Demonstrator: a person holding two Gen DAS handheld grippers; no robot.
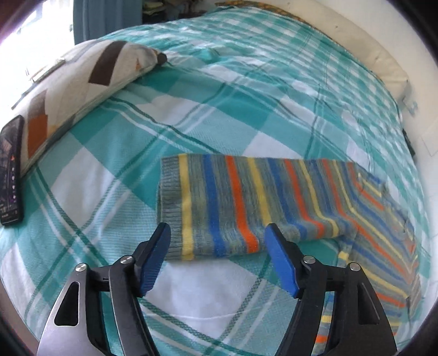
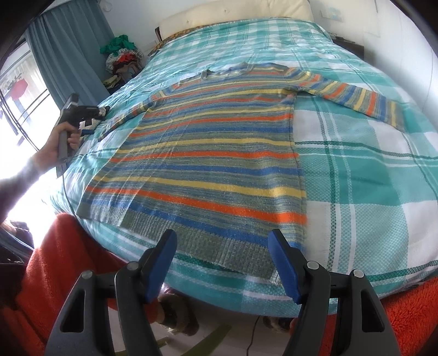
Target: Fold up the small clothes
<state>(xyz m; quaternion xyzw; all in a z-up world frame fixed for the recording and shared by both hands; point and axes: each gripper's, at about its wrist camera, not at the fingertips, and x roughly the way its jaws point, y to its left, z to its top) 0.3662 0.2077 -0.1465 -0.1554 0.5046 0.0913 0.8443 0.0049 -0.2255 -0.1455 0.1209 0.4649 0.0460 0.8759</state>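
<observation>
A striped knit sweater (image 2: 213,153) lies spread flat on the teal plaid bed cover (image 2: 356,169), hem toward me, one sleeve (image 2: 356,95) stretched out to the right. In the left wrist view the other sleeve (image 1: 232,202) lies flat, its cuff just beyond my left gripper (image 1: 216,232), which is open and empty above the cover. My right gripper (image 2: 221,241) is open and empty, hovering over the sweater's hem. The left gripper also shows in the right wrist view (image 2: 82,115), held in a hand at the bed's left side.
A patterned pillow (image 1: 82,82) and a black phone (image 1: 11,169) lie at the left of the bed (image 1: 246,82). An orange fleece blanket (image 2: 54,260) hangs below the bed's near edge. A cream headboard cushion (image 2: 232,13) and clutter (image 2: 123,60) are at the far end.
</observation>
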